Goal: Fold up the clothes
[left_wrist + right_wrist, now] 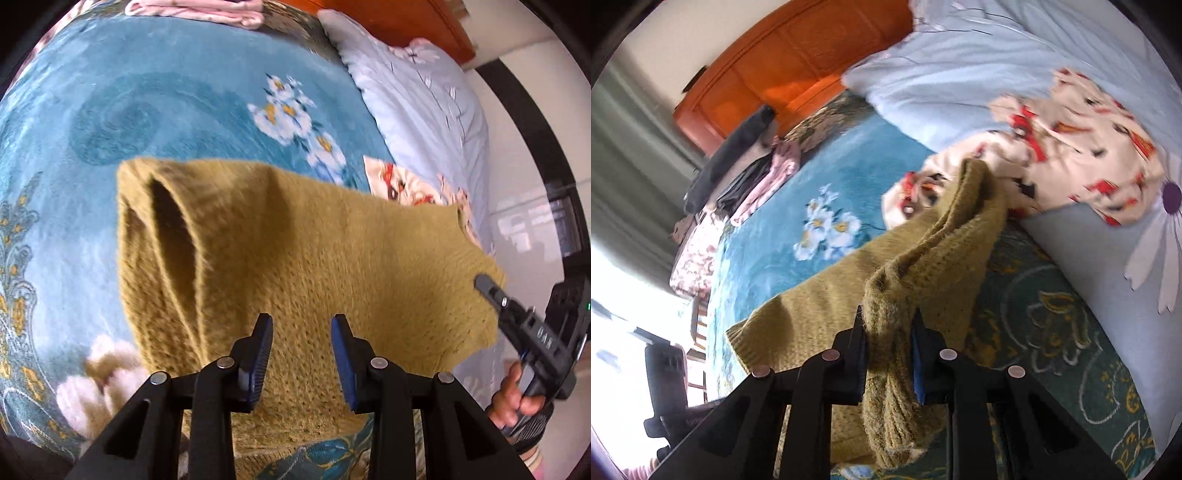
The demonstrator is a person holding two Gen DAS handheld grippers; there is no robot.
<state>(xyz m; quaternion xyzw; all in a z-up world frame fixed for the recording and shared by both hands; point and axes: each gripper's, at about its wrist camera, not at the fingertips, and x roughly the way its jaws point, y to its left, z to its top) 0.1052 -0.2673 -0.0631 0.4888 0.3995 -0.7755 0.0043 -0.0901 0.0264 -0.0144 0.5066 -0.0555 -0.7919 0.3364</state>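
Left wrist view: mustard knit sweater (295,251) lies on the blue floral blanket (166,110), partly doubled over; a sleeve or side panel is laid back over its left part, leaving a dark slot of a fold; left gripper (302,354) hovers just above the sweater's near edge, tongs apart, nothing between them; right gripper (491,291) comes in at the sweater's right corner, held by a hand (517,395)

Right wrist view: right gripper (890,350) is clamped on a bunched ridge of the sweater (923,258); the cloth is lifted off the blanket there and drapes down past the tongs, the rest trailing flat toward the blanket's white flowers (827,229)

Progress, as a judgement: sweater is mid-fold; at least one fold is in, the right side is in hand and off the bed, final compact shape not there; left to do looks like laying the held side across, squaring it, then stacking

Beyond the sweater, toward the orange headboard (783,62): a pile of pink and dark garments (750,173), some looking folded; just beside the sweater's far end, a white-and-red printed garment (1071,155) lies crumpled on the pale blue quilt (942,74), so likely more pieces remain
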